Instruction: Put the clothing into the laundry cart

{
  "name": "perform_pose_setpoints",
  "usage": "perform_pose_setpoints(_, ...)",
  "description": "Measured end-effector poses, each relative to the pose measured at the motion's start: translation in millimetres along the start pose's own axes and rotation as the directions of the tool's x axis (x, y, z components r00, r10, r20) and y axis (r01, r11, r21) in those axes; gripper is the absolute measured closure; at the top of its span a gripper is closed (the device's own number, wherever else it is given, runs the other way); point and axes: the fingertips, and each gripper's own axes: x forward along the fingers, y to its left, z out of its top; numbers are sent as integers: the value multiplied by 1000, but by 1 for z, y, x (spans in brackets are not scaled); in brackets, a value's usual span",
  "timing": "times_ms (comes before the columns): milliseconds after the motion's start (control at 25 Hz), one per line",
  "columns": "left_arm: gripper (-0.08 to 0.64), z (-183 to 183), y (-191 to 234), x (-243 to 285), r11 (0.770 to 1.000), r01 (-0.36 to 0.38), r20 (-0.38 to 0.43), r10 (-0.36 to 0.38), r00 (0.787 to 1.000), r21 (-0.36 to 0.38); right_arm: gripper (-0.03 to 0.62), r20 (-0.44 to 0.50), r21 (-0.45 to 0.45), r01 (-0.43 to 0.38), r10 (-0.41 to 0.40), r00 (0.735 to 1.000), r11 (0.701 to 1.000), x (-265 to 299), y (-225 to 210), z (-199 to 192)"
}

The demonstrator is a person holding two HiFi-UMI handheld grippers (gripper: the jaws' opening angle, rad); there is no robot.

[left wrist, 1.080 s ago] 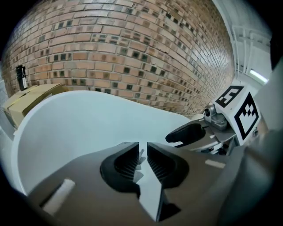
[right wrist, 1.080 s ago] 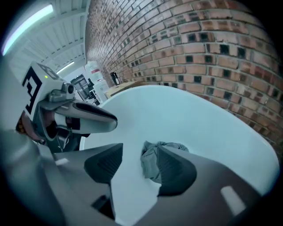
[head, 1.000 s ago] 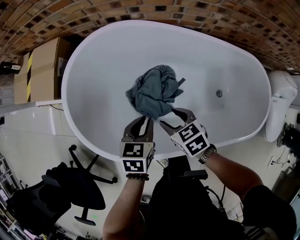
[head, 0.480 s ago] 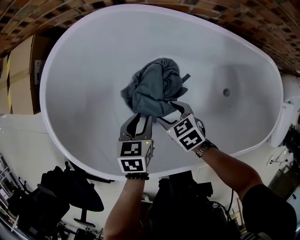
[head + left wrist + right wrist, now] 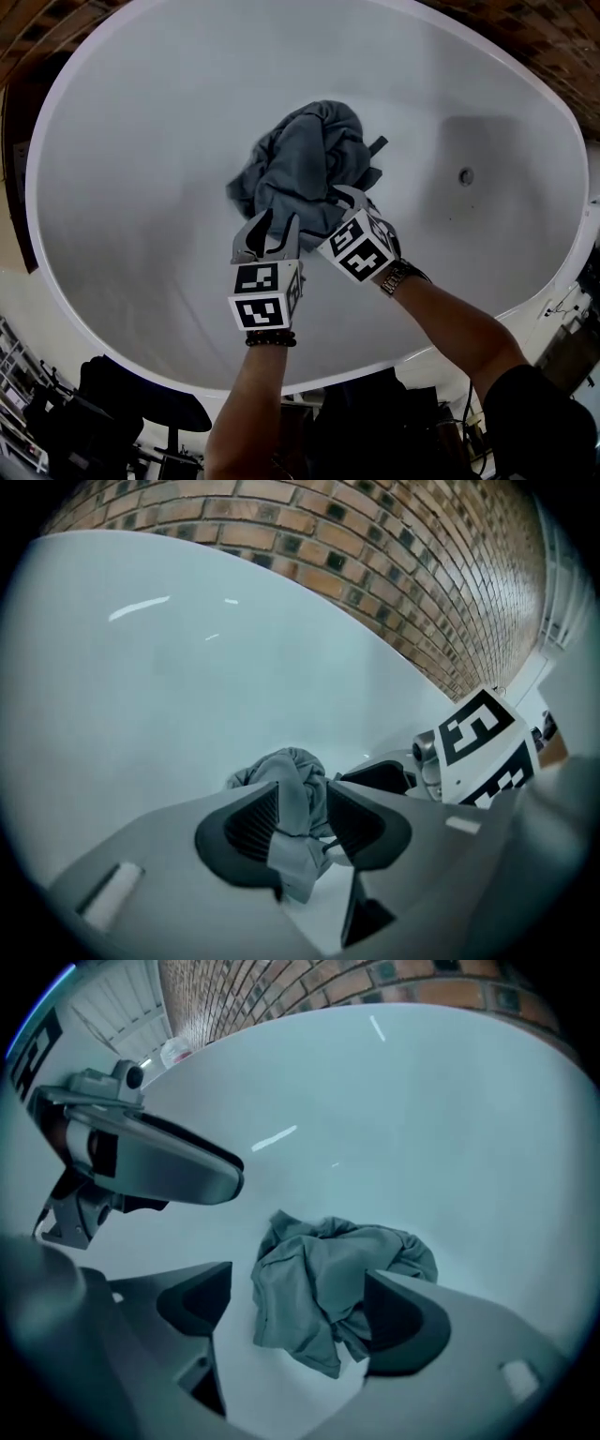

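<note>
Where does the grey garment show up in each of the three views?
Head view: grey garment just above centre.
Left gripper view: garment at lower centre.
Right gripper view: garment at lower centre.
Shared landmark: the white bathtub, its inside lying behind the garment in every view.

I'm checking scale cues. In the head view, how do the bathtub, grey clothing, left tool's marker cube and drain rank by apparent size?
1. Bathtub, by far the largest.
2. Grey clothing.
3. Left tool's marker cube, though it is nearer the camera, which enlarges it.
4. Drain, smallest.
</note>
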Motion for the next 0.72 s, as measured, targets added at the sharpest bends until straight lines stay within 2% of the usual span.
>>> perform_pose_setpoints(360,400,-53,45,64,999,-31,-24,32,999,34,4,-94,-118,-1,-10,996,993,110,-22,-62)
perform_pose_setpoints(560,399,-68,53,87,997,-56,-20,58,998,54,3,-136,-197,15,-42,990,980,147,-34,-88)
perform_pose_setpoints(720,400,-94,67,110,996,-65,-30,67,997,64,3,-151,-229,31,-67,986,973,188,-45,-106)
